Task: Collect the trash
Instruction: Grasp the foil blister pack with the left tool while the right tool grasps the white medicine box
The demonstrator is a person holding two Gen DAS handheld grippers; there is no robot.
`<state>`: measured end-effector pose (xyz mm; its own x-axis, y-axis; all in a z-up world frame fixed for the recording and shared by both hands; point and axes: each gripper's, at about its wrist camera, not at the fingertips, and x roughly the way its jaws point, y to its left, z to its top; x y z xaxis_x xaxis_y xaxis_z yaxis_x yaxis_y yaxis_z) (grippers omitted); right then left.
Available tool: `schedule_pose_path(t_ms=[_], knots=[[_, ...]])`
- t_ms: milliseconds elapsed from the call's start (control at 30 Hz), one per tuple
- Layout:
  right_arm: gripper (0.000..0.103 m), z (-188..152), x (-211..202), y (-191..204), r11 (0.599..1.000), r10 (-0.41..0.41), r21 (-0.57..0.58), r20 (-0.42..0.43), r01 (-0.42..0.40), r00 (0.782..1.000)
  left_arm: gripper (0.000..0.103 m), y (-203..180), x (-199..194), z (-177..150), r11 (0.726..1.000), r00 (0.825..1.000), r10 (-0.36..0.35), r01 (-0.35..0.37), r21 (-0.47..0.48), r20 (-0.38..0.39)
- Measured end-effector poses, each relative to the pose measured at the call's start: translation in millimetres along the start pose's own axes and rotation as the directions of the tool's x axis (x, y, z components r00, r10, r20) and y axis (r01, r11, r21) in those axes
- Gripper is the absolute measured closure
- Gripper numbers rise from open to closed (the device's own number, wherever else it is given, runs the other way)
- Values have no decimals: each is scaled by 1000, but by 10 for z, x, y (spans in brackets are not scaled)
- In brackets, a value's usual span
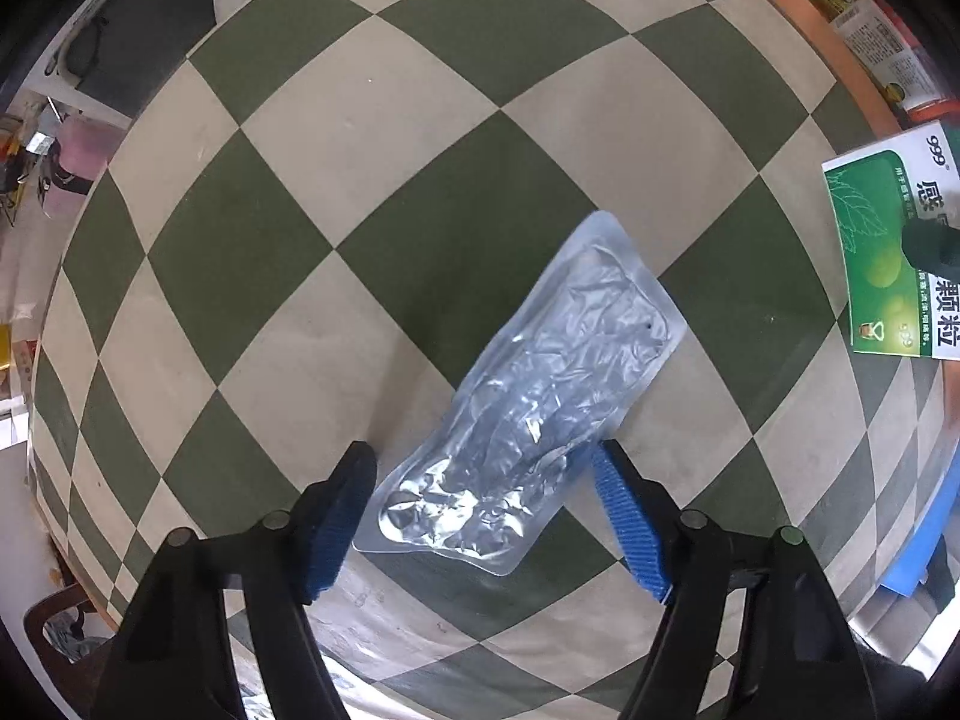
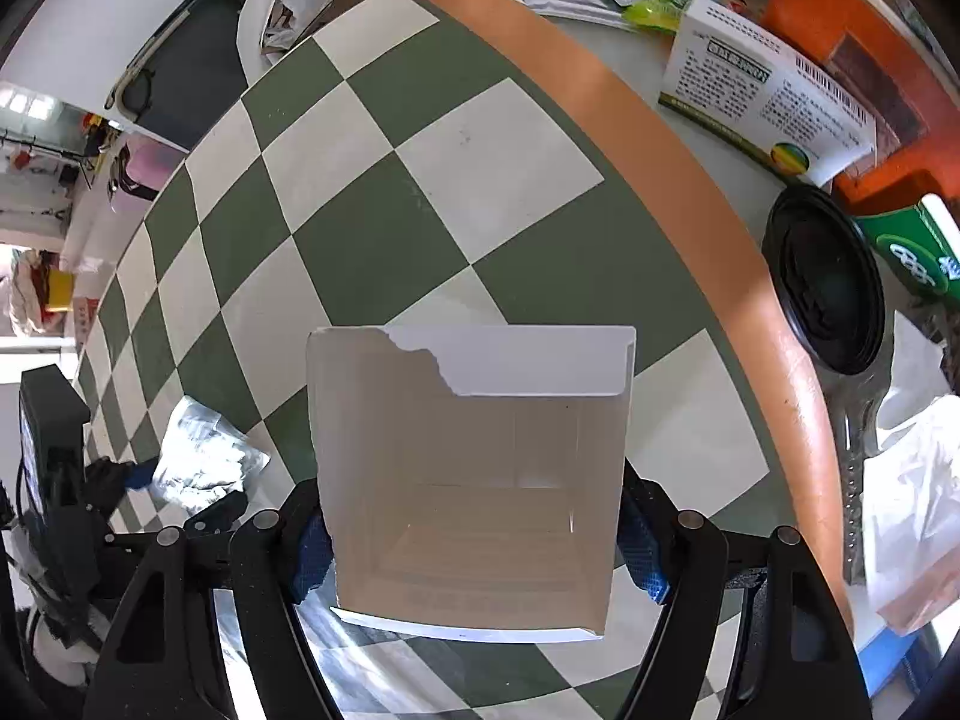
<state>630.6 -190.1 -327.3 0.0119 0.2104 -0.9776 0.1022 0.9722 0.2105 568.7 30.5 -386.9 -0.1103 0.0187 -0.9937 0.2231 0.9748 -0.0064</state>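
A crumpled silver foil pouch lies on the green-and-cream checkered tablecloth. My left gripper is open, its blue-padded fingers on either side of the pouch's near end. The pouch also shows in the right wrist view, with the left gripper beside it. My right gripper is shut on an open cardboard medicine box, whose empty inside faces the camera. The same box shows green and white at the right edge of the left wrist view.
Beyond the orange table rim lie a white medicine box, a black round lid, a green box, white tissue or plastic and other wrappers. Room clutter shows at the far left.
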Motion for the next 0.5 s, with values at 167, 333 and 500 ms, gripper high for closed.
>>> schedule_pose_path(t_ms=[167, 333, 500], knots=[[25, -26, 35, -26, 1000, 7, -2, -6, -7, 1000, 47, -161, -102, -20, 1000, 1000, 18, -19, 22, 15], [25, -61, 52, -1, 1000, 3, -6, -4, -3, 1000, 72, -247, -297, -53, 1000, 999, -7, 8, -19, 53], [25, -138, 55, 32, 1000, 10, -13, -6, -11, 1000, 89, -353, -499, -114, 995, 994, -34, 42, -86, 100]])
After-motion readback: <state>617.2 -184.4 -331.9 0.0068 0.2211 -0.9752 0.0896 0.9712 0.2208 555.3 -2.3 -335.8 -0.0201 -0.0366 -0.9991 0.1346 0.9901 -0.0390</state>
